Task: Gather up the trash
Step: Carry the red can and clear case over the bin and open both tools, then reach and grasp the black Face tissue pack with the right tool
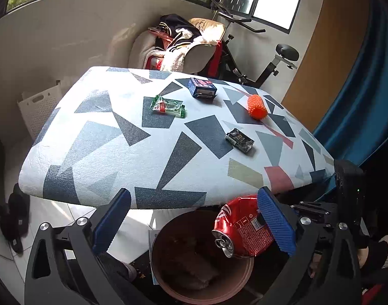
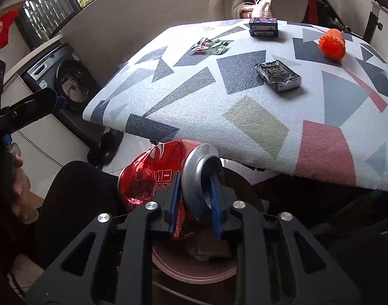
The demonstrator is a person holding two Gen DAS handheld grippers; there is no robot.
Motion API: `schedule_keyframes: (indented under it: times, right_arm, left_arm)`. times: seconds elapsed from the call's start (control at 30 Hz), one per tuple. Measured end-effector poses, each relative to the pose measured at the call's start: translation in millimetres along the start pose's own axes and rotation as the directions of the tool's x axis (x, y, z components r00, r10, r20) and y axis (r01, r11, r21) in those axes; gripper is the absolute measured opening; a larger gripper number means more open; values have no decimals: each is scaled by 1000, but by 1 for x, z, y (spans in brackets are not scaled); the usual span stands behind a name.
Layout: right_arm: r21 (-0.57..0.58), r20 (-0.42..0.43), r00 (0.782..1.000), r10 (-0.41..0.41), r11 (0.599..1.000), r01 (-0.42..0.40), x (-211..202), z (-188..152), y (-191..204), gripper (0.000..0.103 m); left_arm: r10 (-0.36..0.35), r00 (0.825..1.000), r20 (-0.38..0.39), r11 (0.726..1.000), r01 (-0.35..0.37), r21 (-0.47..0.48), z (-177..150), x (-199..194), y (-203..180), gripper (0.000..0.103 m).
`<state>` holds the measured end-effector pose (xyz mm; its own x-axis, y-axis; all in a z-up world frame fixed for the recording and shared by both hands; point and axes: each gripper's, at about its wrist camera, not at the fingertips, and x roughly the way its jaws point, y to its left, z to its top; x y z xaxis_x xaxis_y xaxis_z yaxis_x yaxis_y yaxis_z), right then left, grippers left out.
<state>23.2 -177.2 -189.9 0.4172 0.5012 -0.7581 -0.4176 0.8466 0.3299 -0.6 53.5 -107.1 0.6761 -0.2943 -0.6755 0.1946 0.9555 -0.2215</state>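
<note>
My right gripper (image 2: 195,200) is shut on a crushed red soda can (image 2: 148,178), held over a round brown bin (image 2: 194,272) below the table edge. In the left wrist view the can (image 1: 242,226) hangs above the bin (image 1: 201,261), between my left gripper's fingers. My left gripper (image 1: 194,218) is open and empty above the bin. On the patterned table (image 1: 117,132) lie a green wrapper (image 1: 168,106), a blue box (image 1: 202,88), an orange spiky ball (image 1: 257,106) and a black packet (image 1: 239,141).
A chair piled with clothes (image 1: 178,45) and an exercise bike (image 1: 257,58) stand behind the table. A white crate (image 1: 39,106) sits on the floor at left. A washing machine (image 2: 66,81) is at left in the right wrist view. Blue curtain (image 1: 359,101) at right.
</note>
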Motion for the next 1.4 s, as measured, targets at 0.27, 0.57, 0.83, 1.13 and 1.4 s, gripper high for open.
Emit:
schedule_keyframes:
  times: [0.27, 0.57, 0.83, 1.13, 1.4]
  right_arm:
    - [29, -39, 999, 1, 1000, 1, 9, -3, -7, 25]
    - [14, -61, 998, -32, 999, 33, 15, -5, -5, 58]
    - [26, -31, 991, -130, 991, 131, 9, -3, -12, 97]
    - [28, -2, 987, -159, 987, 159, 4, 1, -17, 97]
    - [83, 85, 966, -244, 968, 237, -11, 21, -38, 97]
  left_arm:
    - [1, 1000, -18, 1000, -1, -19, -5, 5, 1, 97]
    - [6, 999, -34, 1000, -7, -22, -9, 11, 1, 97]
    - [25, 999, -33, 999, -27, -33, -11, 10, 5, 97]
    - [102, 994, -31, 995, -102, 6, -15, 13, 5, 97]
    - [197, 980, -21, 980, -196, 39, -14, 21, 8, 97]
